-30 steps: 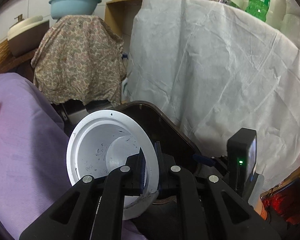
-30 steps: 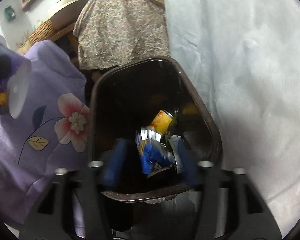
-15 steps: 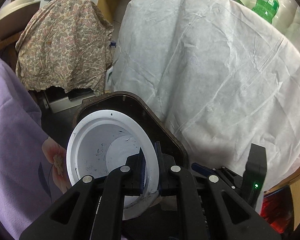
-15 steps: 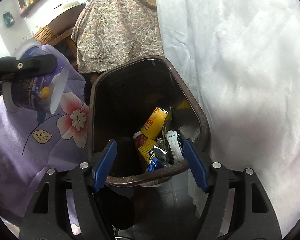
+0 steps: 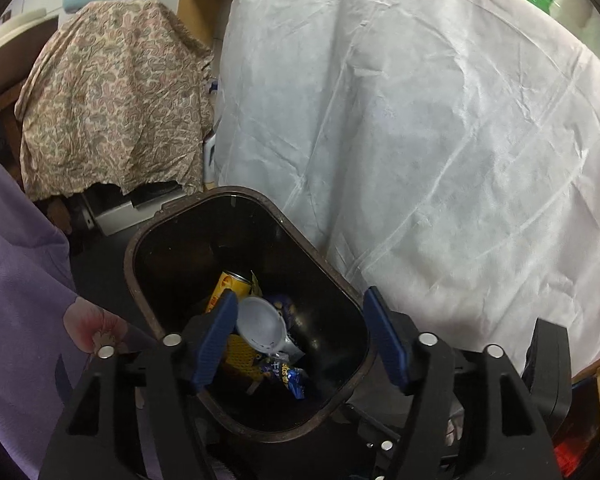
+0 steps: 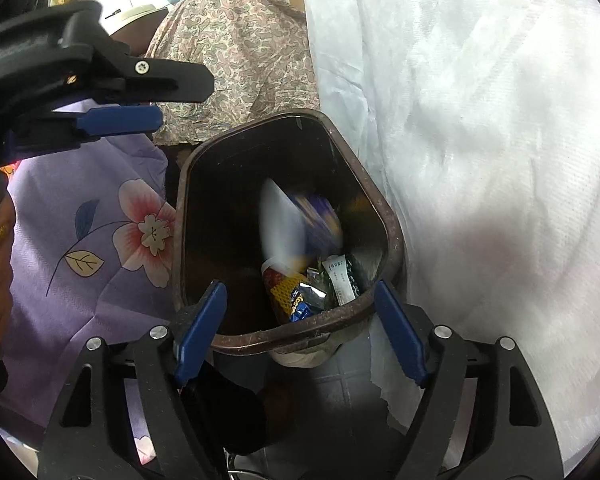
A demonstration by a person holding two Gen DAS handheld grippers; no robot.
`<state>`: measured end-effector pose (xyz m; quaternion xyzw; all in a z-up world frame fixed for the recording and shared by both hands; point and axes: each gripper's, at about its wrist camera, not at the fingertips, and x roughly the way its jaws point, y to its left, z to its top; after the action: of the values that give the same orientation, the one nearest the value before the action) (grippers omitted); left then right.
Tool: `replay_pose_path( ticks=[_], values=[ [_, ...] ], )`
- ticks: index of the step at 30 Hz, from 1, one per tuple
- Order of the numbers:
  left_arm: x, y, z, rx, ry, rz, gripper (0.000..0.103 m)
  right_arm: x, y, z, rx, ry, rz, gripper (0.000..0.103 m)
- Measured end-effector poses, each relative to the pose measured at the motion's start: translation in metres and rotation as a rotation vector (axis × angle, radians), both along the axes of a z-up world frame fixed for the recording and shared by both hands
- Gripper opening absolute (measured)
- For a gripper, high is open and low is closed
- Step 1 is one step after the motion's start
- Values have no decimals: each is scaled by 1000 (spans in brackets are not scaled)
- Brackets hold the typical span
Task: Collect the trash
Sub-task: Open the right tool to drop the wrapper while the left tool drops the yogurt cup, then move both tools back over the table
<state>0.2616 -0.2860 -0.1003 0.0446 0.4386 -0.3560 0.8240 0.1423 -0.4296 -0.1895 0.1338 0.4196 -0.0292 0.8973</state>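
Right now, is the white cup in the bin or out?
In. The white cup lies inside the brown bin, among wrappers and a yellow can.

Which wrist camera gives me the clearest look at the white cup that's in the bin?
Left wrist: the white cup shows sharp, open mouth up, among wrappers inside the bin. In the right wrist view it is a motion-blurred white and purple streak.

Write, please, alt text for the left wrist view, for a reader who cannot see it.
The open left hand-held gripper hangs over a dark brown plastic trash bin holding a white paper cup, a yellow can and blue wrappers. A white sheet hangs behind it.
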Motion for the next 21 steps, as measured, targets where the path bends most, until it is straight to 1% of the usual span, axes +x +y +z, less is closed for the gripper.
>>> replay_pose_path(
  ticks=[3,6,11,16,21],
  values=[
    [0,4,1,5,10,11,69,0,1,1,4,-1,0,77],
    [-5,13,6,-5,19,24,70,1,2,2,18,-8,1,83],
    [-22,30,24,5,-41,28,80,3,8,7,29,-12,13,86],
    [-30,61,48,-19,-84,71,85,6,21,17,23,-23,46,87],
    [-35,100,70,3,-152,127,89,9,42,36,16,-54,102,87]
  ],
)
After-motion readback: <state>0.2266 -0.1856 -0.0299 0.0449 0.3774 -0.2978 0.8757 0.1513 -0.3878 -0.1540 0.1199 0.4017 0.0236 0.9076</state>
